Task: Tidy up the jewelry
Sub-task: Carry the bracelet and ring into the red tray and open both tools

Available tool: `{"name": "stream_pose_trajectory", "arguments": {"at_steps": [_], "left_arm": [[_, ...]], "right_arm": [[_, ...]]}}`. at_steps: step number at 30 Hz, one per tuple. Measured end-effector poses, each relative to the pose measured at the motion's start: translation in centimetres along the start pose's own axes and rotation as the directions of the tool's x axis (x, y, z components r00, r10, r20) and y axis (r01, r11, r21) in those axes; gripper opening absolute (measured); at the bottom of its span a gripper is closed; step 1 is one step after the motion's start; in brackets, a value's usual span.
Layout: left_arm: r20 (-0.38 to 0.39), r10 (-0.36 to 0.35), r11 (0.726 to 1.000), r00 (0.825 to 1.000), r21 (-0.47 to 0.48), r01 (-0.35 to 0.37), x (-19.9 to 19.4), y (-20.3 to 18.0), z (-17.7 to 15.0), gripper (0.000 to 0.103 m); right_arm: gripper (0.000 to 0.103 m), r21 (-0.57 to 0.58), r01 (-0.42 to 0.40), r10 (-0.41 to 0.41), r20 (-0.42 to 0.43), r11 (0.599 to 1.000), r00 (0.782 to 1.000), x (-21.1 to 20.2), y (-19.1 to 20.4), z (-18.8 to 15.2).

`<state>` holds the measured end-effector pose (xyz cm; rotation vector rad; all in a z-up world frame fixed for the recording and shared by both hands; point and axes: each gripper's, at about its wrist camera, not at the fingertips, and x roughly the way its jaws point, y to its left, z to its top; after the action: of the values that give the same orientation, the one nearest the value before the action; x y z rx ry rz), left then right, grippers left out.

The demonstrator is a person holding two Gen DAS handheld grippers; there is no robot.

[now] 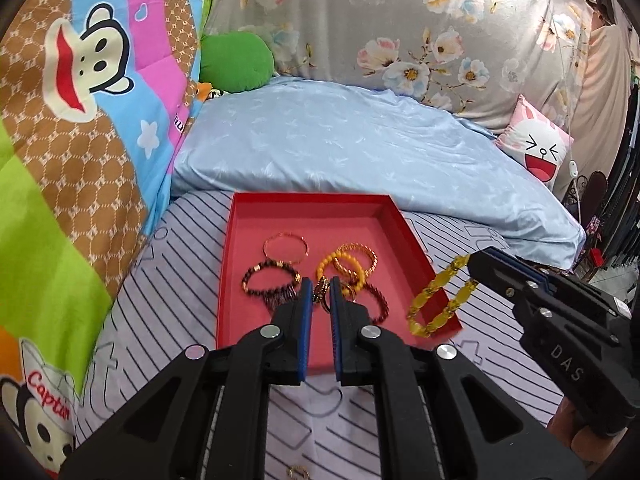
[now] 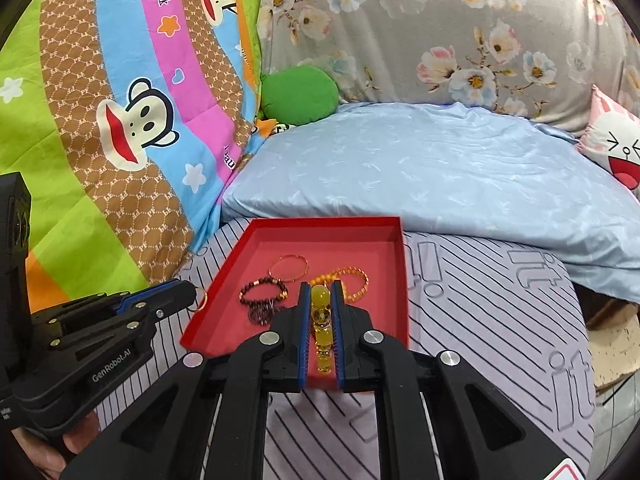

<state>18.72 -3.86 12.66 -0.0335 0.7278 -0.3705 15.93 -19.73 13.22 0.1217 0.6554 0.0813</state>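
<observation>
A red tray (image 1: 240, 240) (image 2: 404, 280) lies on the striped sheet and holds several bracelets: a thin gold bangle (image 1: 286, 236), a dark bead bracelet (image 1: 256, 272), orange bead bracelets (image 1: 344, 258) and a dark red one (image 1: 380, 300). My left gripper (image 1: 321, 286) (image 2: 192, 287) hovers over the tray's near half, shut on a small gold ring (image 1: 320, 291) (image 2: 206, 298). My right gripper (image 1: 474, 260) (image 2: 322, 286) is beside the tray's right edge, shut on a yellow bead bracelet (image 1: 431, 293) (image 2: 320, 295) that hangs from its tips.
A light blue pillow (image 1: 360, 148) lies right behind the tray. A cartoon quilt (image 1: 80, 120) rises on the left, with a green cushion (image 1: 236, 62), floral bedding (image 1: 400, 20) and a pink rabbit cushion (image 1: 536, 148) behind. Another small ring (image 1: 298, 472) lies on the sheet near me.
</observation>
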Motion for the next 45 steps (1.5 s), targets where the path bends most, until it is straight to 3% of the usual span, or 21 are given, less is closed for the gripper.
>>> {"name": "stream_pose_trajectory", "arguments": {"at_steps": [14, 20, 26, 33, 34, 35, 38, 45], "left_arm": [[-0.054, -0.005, 1.0, 0.999, -0.029, 0.003, 8.3, 2.0, 5.1, 0.008], [-0.105, -0.005, 0.999, 0.994, -0.045, 0.0, 12.1, 2.6, 5.7, 0.008], [-0.167, 0.033, 0.999, 0.985, -0.037, -0.04, 15.1, 3.1, 5.1, 0.008], [-0.182, 0.053, 0.998, 0.982, -0.034, -0.06, 16.0, 3.2, 4.4, 0.009], [-0.177, 0.062, 0.997, 0.982, -0.028, -0.068, 15.9, 3.1, 4.3, 0.015], [-0.173, 0.073, 0.997, 0.982, -0.024, -0.079, 15.9, 3.0, 4.3, 0.03], [-0.131, 0.119, 0.993, 0.984, -0.011, -0.121, 15.2, 3.0, 4.3, 0.055], [-0.107, 0.127, 0.992, 0.986, -0.004, -0.128, 13.6, 3.0, 4.4, 0.058]], "right_arm": [[0.009, 0.042, -0.062, 0.065, -0.071, 0.997, 0.995, 9.9, -0.5, 4.8], [0.009, 0.112, -0.084, 0.102, -0.158, 0.99, 0.982, 14.6, -1.9, 4.8], [0.009, 0.123, -0.019, 0.047, -0.234, 0.992, 0.971, 17.3, -3.5, 3.7], [0.011, 0.058, 0.047, -0.032, -0.239, 0.997, 0.97, 17.0, -3.8, 2.9], [0.013, 0.049, 0.057, -0.044, -0.231, 0.997, 0.972, 16.7, -3.7, 2.8], [0.017, 0.043, 0.061, -0.05, -0.227, 0.997, 0.973, 16.5, -3.6, 2.9], [0.036, 0.04, 0.068, -0.06, -0.194, 0.997, 0.979, 15.4, -3.5, 3.0], [0.039, 0.025, 0.07, -0.066, -0.145, 0.997, 0.987, 12.8, -3.2, 3.2]]}}
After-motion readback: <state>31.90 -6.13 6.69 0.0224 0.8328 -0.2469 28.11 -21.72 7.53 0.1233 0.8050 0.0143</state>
